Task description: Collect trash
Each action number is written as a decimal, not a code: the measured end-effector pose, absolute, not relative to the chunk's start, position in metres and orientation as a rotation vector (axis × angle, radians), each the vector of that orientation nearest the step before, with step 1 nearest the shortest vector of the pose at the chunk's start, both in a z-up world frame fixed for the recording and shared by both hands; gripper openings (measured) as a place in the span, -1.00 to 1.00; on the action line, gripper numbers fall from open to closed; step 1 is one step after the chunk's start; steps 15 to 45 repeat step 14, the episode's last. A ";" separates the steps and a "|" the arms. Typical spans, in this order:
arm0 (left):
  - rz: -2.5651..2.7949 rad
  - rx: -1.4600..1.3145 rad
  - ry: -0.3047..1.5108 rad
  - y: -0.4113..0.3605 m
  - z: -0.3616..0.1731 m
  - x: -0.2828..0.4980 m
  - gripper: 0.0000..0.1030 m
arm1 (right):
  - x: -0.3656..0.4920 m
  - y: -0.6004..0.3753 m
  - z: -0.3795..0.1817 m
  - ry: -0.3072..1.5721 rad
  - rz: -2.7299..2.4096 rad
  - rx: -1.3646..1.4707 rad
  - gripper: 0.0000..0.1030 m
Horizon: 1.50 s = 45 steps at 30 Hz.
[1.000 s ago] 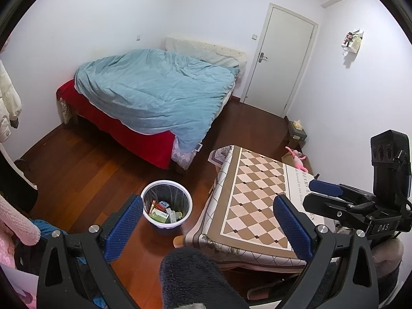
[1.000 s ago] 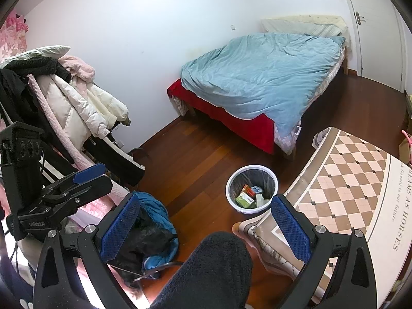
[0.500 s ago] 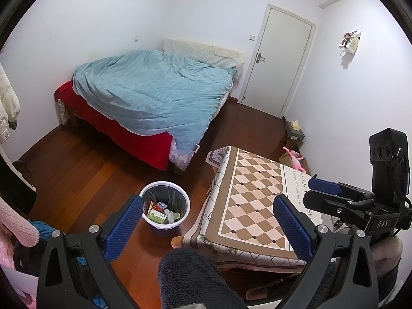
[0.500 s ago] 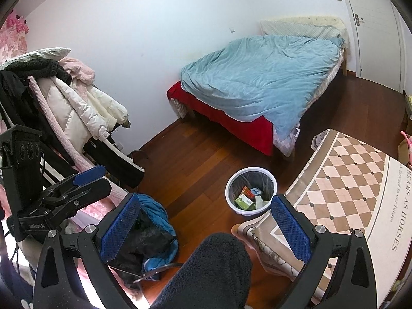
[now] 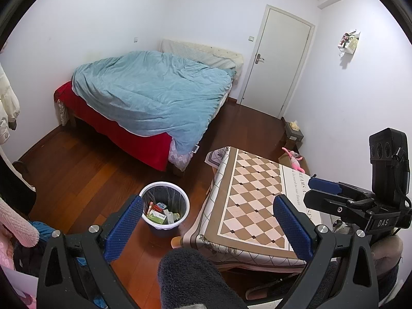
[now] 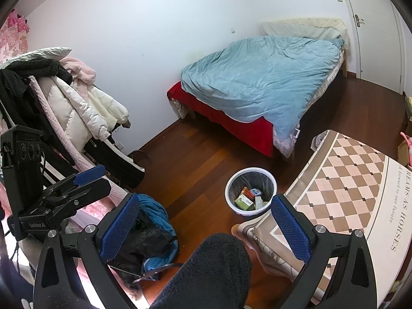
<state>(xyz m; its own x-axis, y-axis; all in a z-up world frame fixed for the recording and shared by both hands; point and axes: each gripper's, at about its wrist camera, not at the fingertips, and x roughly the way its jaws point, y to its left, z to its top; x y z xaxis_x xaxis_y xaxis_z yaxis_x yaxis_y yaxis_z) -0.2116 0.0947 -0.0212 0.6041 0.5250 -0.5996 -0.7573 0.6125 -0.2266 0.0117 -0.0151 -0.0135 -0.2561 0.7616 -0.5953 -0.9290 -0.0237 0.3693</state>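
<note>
Left gripper (image 5: pixel 208 228): jaws spread wide, nothing between the blue pads, held high above the floor.
Right gripper (image 6: pixel 204 228): jaws likewise wide apart and empty.
Trash bin (image 5: pixel 164 207): white, black-lined, on the wood floor just ahead of both grippers, beside the left pad in the left view; boxes and small packets lie inside.
Table (image 5: pixel 255 206): checkered cloth, bare top, right of the bin, nearly touching it.
Bed (image 5: pixel 152 95): blue duvet over red sheet, well beyond the bin.
Clothes heap (image 6: pixel 67 97): far left of the right gripper.

One bin (image 5: pixel 164 207), one table (image 5: pixel 257 206), one bed (image 5: pixel 152 97), one door (image 5: pixel 278 61).
</note>
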 end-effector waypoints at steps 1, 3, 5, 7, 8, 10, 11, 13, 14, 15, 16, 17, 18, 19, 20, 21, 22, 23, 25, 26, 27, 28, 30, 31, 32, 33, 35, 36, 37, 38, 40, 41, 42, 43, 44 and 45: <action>0.776 -0.496 0.513 0.095 -0.021 -0.212 1.00 | 0.012 -0.015 -0.013 0.837 1.638 -0.269 1.00; 0.776 -0.496 0.514 0.094 -0.021 -0.212 1.00 | 0.012 -0.016 -0.013 0.836 1.638 -0.271 1.00; 0.777 -0.495 0.514 0.095 -0.021 -0.212 1.00 | 0.011 -0.016 -0.013 0.837 1.640 -0.271 1.00; 0.774 -0.495 0.514 0.095 -0.021 -0.212 1.00 | 0.011 -0.016 -0.014 0.838 1.639 -0.271 1.00; 0.775 -0.494 0.513 0.095 -0.021 -0.212 1.00 | 0.010 -0.016 -0.014 0.839 1.639 -0.272 1.00; 0.770 -0.491 0.512 0.096 -0.020 -0.212 1.00 | 0.011 -0.017 -0.014 0.840 1.639 -0.274 1.00; 0.772 -0.492 0.509 0.096 -0.020 -0.212 1.00 | 0.010 -0.017 -0.014 0.840 1.638 -0.272 1.00; 0.770 -0.495 0.503 0.097 -0.019 -0.214 1.00 | 0.010 -0.017 -0.015 0.840 1.638 -0.271 1.00; 0.770 -0.495 0.503 0.097 -0.019 -0.214 1.00 | 0.010 -0.017 -0.014 0.840 1.639 -0.272 1.00; 0.770 -0.495 0.503 0.097 -0.019 -0.214 1.00 | 0.010 -0.017 -0.014 0.840 1.639 -0.272 1.00; 0.770 -0.495 0.503 0.097 -0.019 -0.214 1.00 | 0.010 -0.017 -0.014 0.840 1.639 -0.272 1.00; 0.770 -0.495 0.503 0.097 -0.019 -0.214 1.00 | 0.010 -0.017 -0.014 0.840 1.639 -0.272 1.00; 0.770 -0.495 0.503 0.097 -0.019 -0.214 1.00 | 0.010 -0.017 -0.014 0.840 1.639 -0.272 1.00; 0.770 -0.495 0.503 0.097 -0.019 -0.214 1.00 | 0.010 -0.017 -0.014 0.840 1.639 -0.272 1.00; 0.770 -0.495 0.503 0.097 -0.019 -0.214 1.00 | 0.010 -0.017 -0.014 0.840 1.639 -0.272 1.00; 0.770 -0.495 0.503 0.097 -0.019 -0.214 1.00 | 0.010 -0.017 -0.014 0.840 1.639 -0.272 1.00; 0.770 -0.495 0.503 0.097 -0.019 -0.214 1.00 | 0.010 -0.017 -0.014 0.840 1.639 -0.272 1.00; 0.770 -0.495 0.503 0.097 -0.019 -0.214 1.00 | 0.010 -0.017 -0.014 0.840 1.639 -0.272 1.00; 0.770 -0.495 0.503 0.097 -0.019 -0.214 1.00 | 0.010 -0.017 -0.014 0.840 1.639 -0.272 1.00; 0.770 -0.495 0.503 0.097 -0.019 -0.214 1.00 | 0.010 -0.017 -0.014 0.840 1.639 -0.272 1.00; 0.770 -0.495 0.503 0.097 -0.019 -0.214 1.00 | 0.010 -0.017 -0.014 0.840 1.639 -0.272 1.00; 0.770 -0.495 0.503 0.097 -0.019 -0.214 1.00 | 0.010 -0.017 -0.014 0.840 1.639 -0.272 1.00; 0.770 -0.495 0.503 0.097 -0.019 -0.214 1.00 | 0.010 -0.017 -0.014 0.840 1.639 -0.272 1.00; 0.770 -0.495 0.503 0.097 -0.019 -0.214 1.00 | 0.010 -0.017 -0.014 0.840 1.639 -0.272 1.00; 0.770 -0.495 0.503 0.097 -0.019 -0.214 1.00 | 0.010 -0.017 -0.014 0.840 1.639 -0.272 1.00; 0.770 -0.495 0.503 0.097 -0.019 -0.214 1.00 | 0.010 -0.017 -0.014 0.840 1.639 -0.272 1.00; 0.770 -0.495 0.503 0.097 -0.019 -0.214 1.00 | 0.010 -0.017 -0.014 0.840 1.639 -0.272 1.00; 0.770 -0.495 0.503 0.097 -0.019 -0.214 1.00 | 0.010 -0.017 -0.014 0.840 1.639 -0.272 1.00; 0.770 -0.495 0.503 0.097 -0.019 -0.214 1.00 | 0.010 -0.017 -0.014 0.840 1.639 -0.272 1.00; 0.770 -0.495 0.503 0.097 -0.019 -0.214 1.00 | 0.010 -0.017 -0.014 0.840 1.639 -0.272 1.00; 0.770 -0.495 0.503 0.097 -0.019 -0.214 1.00 | 0.010 -0.017 -0.014 0.840 1.639 -0.272 1.00; 0.770 -0.495 0.503 0.097 -0.019 -0.214 1.00 | 0.010 -0.017 -0.014 0.840 1.639 -0.272 1.00; 0.770 -0.495 0.503 0.097 -0.019 -0.214 1.00 | 0.010 -0.017 -0.014 0.840 1.639 -0.272 1.00; 0.770 -0.495 0.503 0.097 -0.019 -0.214 1.00 | 0.010 -0.017 -0.014 0.840 1.639 -0.272 1.00; 0.770 -0.495 0.503 0.097 -0.019 -0.214 1.00 | 0.010 -0.017 -0.014 0.840 1.639 -0.272 1.00; 0.770 -0.495 0.503 0.097 -0.019 -0.214 1.00 | 0.010 -0.017 -0.014 0.840 1.639 -0.272 1.00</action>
